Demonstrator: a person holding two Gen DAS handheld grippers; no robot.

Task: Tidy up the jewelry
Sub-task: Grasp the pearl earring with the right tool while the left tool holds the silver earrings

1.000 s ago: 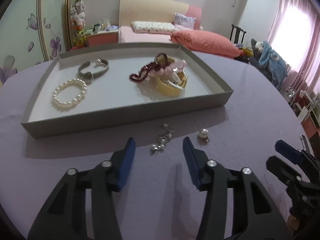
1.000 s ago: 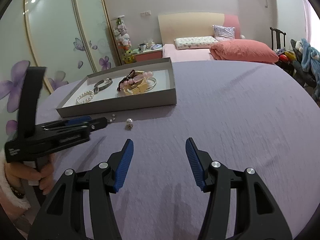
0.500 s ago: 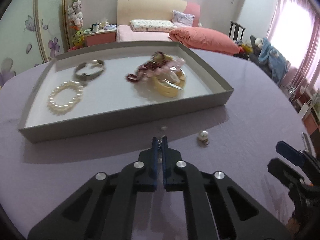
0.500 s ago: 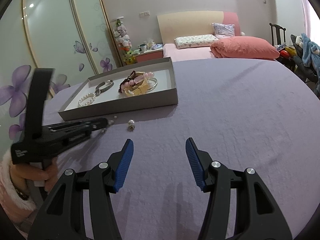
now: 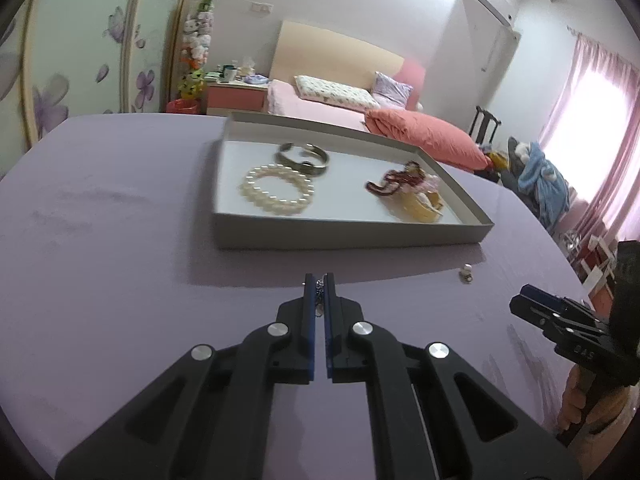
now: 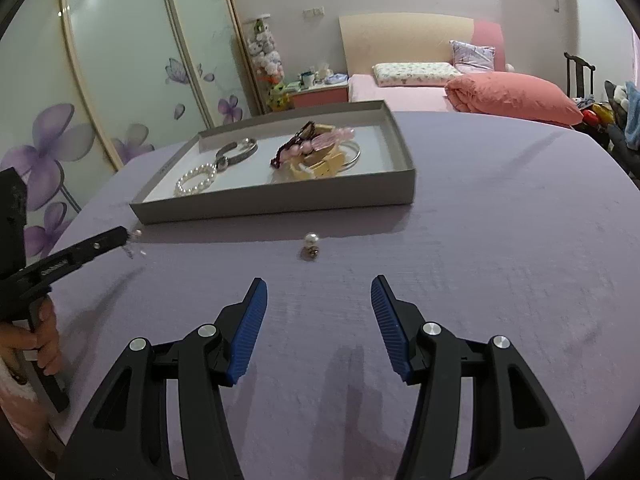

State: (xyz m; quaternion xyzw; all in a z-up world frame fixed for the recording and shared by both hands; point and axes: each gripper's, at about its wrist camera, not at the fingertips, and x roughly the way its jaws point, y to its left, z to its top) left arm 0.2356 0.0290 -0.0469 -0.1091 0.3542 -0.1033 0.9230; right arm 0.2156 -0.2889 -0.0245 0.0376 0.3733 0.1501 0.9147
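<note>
Left hand-held gripper [image 5: 319, 280] pinches a beaded dangling earring [image 5: 319, 286]; ribbed-padded right hand-held gripper [image 6: 318, 286] spread wide.

Left gripper [image 5: 319, 280]: blue pads pressed nearly together, pinching a small beaded earring [image 5: 319, 294] between them; held level, clear of the cloth as seen from the right wrist view, where the earring dangles from its tip [image 6: 134, 240].
Left hand [image 6: 42, 330]: fingers wrapped round the black handle at the left edge of the right wrist view; a pink fuzzy cuff shows at the wrist.
Right gripper [image 6: 318, 292]: blue ribbed pads set wide apart, gripping nothing, pointing forward and low.
Right hand [image 5: 574, 400]: fingers curled round the handle at the right edge of the left wrist view.
</note>
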